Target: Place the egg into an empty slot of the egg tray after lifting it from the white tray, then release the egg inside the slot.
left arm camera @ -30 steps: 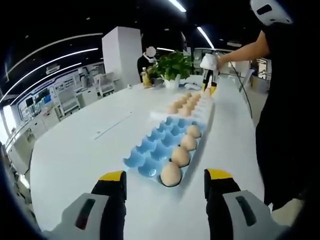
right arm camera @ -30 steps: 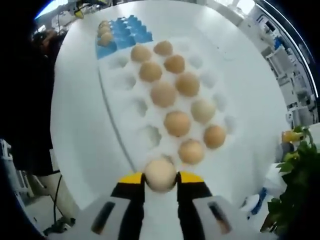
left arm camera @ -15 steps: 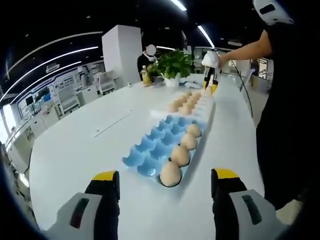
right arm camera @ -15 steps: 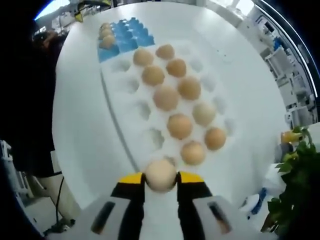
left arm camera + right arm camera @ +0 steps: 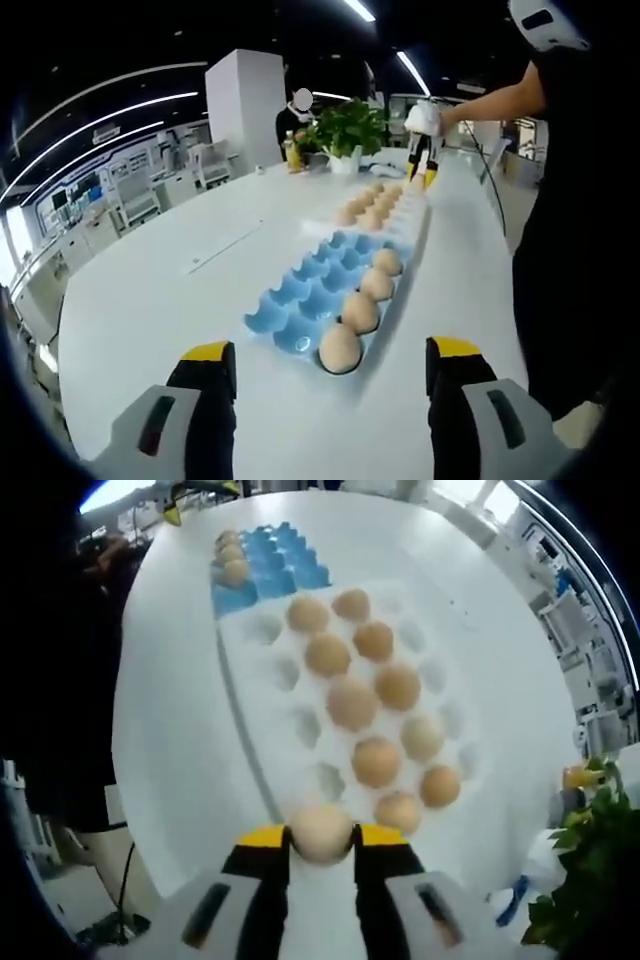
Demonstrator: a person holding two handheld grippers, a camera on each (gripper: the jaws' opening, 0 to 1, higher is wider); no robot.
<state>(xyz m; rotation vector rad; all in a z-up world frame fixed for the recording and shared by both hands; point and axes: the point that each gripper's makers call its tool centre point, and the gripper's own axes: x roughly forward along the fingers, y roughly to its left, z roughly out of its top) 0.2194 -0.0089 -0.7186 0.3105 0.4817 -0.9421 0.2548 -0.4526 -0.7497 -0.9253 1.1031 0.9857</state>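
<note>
The right gripper (image 5: 320, 842) pinches a pale egg (image 5: 320, 831) between its yellow-tipped fingers (image 5: 263, 838), held above the near edge of the white tray (image 5: 245, 725). Compared with a second ago, the tray's eggs sit farther from the held egg in the right gripper view and the whole scene has slid toward the upper right, a camera shift consistent with the egg being raised; the grip itself is unchanged. The egg's long axis cannot be told with confidence from this angle; it looks nearly round, perhaps slightly wider across the fingers. Beyond the white tray, touching its far end, lies the blue egg tray (image 5: 275, 565), its long side running away from the camera along the white surface (image 5: 160, 700), with eggs in the row on its left.

In the left gripper view, the left gripper (image 5: 328, 360) hovers over the surface just short of the blue egg tray (image 5: 300, 300), fingers spread wide, a little wider than a second ago.
</note>
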